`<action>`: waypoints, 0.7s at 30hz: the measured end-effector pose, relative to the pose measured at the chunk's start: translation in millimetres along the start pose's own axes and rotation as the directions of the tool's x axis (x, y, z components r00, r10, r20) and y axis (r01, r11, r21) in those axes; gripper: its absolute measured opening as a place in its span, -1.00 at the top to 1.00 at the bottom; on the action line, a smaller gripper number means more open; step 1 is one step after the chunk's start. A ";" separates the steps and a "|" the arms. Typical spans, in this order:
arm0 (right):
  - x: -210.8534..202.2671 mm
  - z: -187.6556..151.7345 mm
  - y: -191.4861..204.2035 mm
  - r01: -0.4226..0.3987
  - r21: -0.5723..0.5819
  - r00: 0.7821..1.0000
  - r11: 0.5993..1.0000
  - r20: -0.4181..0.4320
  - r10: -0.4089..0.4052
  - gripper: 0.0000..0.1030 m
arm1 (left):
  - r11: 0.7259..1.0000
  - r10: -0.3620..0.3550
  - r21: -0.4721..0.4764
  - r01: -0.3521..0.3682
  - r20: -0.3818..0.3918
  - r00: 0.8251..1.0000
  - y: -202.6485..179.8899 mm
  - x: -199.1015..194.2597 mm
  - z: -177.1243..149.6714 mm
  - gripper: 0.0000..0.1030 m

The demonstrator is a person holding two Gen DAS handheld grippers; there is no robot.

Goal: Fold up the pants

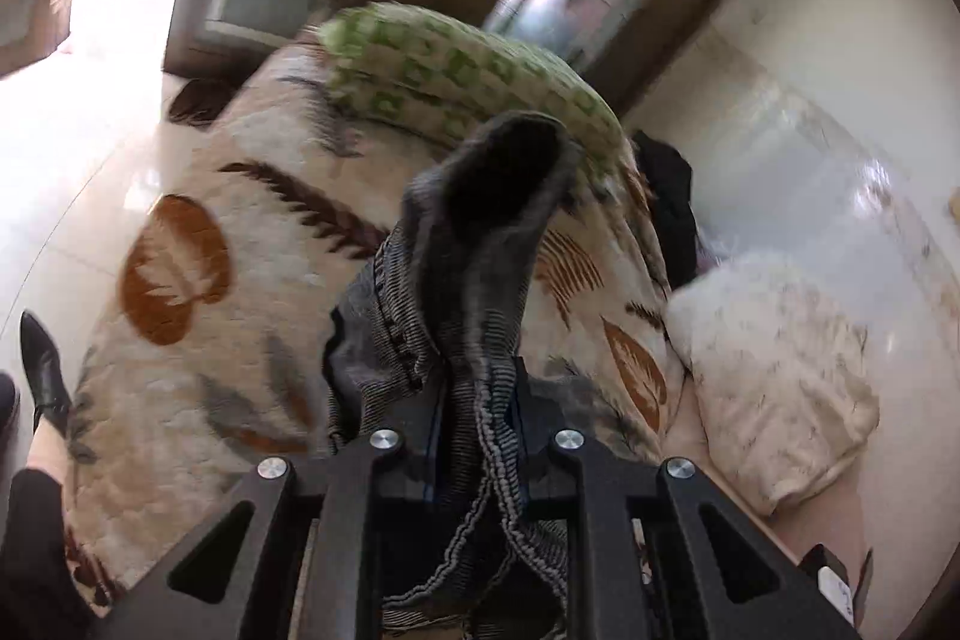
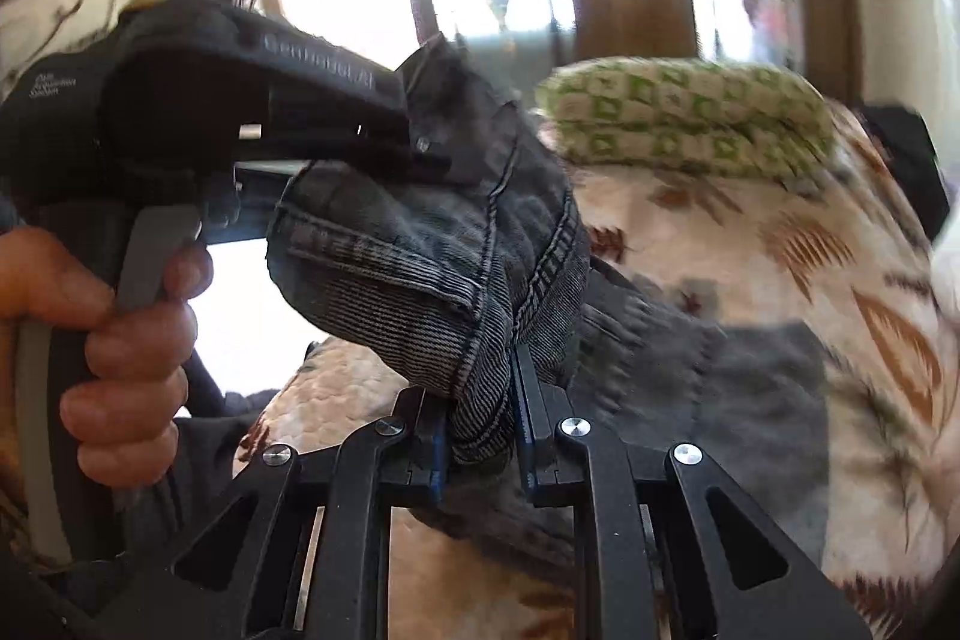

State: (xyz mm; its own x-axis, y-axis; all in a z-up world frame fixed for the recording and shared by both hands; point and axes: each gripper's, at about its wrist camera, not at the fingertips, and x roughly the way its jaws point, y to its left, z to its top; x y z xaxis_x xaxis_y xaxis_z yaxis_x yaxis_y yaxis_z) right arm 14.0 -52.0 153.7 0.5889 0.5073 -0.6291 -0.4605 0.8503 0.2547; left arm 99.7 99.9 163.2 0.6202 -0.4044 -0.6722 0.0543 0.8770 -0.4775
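The left gripper (image 1: 474, 436) is seen from behind its 2 black fingers, which are clamped on a bunched fold of dark grey denim pants (image 1: 474, 244). The ribbed hem edge is pinched between the blue-edged pads, and a length of cloth rises ahead of the jaws, ending in an open, dark tube of fabric. The gripper is angled downward over a bed.

The right gripper (image 2: 483, 424) is likewise closed tight on the pants (image 2: 432, 244), with a stitched seam and a thick wad of denim squeezed between its fingers. In this view the left gripper's body is seen at upper left, gripped by a hand (image 2: 120, 328) whose fingers are curled around a grey trigger lever; the same denim is stretched from it across to the right gripper, lifted off the bed.

Below both tools a cream blanket (image 1: 198, 232) printed with brown and grey leaves is spread. A green-and-white checked pillow (image 1: 456, 70) lies at the far end, and a white pillow (image 1: 774, 376) at the right. A black shoe (image 1: 42, 364) stands on the pale glossy floor (image 1: 72, 172).
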 end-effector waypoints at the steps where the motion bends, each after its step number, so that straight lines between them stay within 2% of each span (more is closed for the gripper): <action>1: -2.1 -4.4 -12.1 0.004 0.043 1.000 0.999 -0.009 -0.004 0.68 | 1.000 -0.002 0.028 0.002 -0.023 1.000 -14.4 10.3 -1.0 0.62; 3: -4.5 -12.1 -32.8 0.012 0.119 1.000 0.993 -0.026 -0.009 0.68 | 0.996 -0.001 0.088 0.007 -0.070 0.998 -42.7 32.8 -5.7 0.58; 5: -6.4 -22.5 -56.4 0.009 0.220 0.999 0.975 -0.045 0.001 0.68 | 0.991 0.012 0.135 0.003 -0.112 0.994 -65.7 55.9 -12.2 0.45; 7: -5.3 -36.8 -80.1 0.003 0.333 0.998 0.943 -0.066 0.020 0.68 | 0.988 0.014 0.155 0.012 -0.163 0.986 -82.1 79.1 -17.8 0.33; 8: -2.3 -45.3 -93.4 -0.004 0.402 0.996 0.916 -0.078 0.039 0.68 | 0.988 0.016 0.156 0.014 -0.191 0.981 -87.7 89.1 -20.9 0.29; 10: 2.2 -63.9 -117.0 -0.018 0.549 0.992 0.836 -0.093 0.083 0.64 | 0.989 0.012 0.148 0.022 -0.229 0.973 -95.5 101.2 -22.4 0.23; 12: 5.2 -76.5 -132.9 -0.012 0.644 0.989 0.765 -0.103 0.103 0.48 | 0.991 0.006 0.132 0.023 -0.217 0.976 -94.2 100.0 -20.5 0.06; 13: 4.2 -82.2 -140.1 -0.015 0.682 0.989 0.731 -0.096 0.110 0.45 | 0.992 0.004 0.125 0.021 -0.198 0.980 -92.6 95.1 -17.4 -0.14; 14: 2.6 -83.8 -143.3 -0.017 0.698 0.989 0.716 -0.093 0.114 0.45 | 0.993 0.006 0.117 0.016 -0.179 0.984 -87.1 88.9 -15.6 -0.31; 16: -4.0 -79.8 -142.8 0.005 0.689 0.990 0.725 -0.106 0.094 0.37 | 0.995 0.019 0.097 -0.006 -0.143 0.990 -73.6 75.6 -9.5 -0.36; 17: -9.0 -76.1 -140.6 0.020 0.674 0.991 0.739 -0.111 0.074 0.25 | 0.996 0.027 0.092 -0.014 -0.135 0.990 -65.9 68.4 -7.3 -0.37; 18: -12.0 -74.3 -140.1 0.027 0.666 0.992 0.745 -0.109 0.062 0.01 | 0.995 0.042 0.090 -0.031 -0.129 0.991 -57.3 61.7 -6.6 -0.37; 21: -20.2 -64.5 -143.4 0.057 0.636 0.997 0.770 -0.081 -0.008 -0.32 | 0.994 0.083 0.082 -0.072 -0.138 0.987 -32.5 53.3 -11.9 -0.37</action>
State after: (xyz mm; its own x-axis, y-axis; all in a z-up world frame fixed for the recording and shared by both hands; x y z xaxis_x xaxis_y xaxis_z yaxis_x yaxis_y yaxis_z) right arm 25.3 -193.2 82.6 0.5369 0.4880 -0.6882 0.1016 0.7724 0.6270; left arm 121.7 46.7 136.2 0.5083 -0.3622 -0.7813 0.0737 0.9222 -0.3796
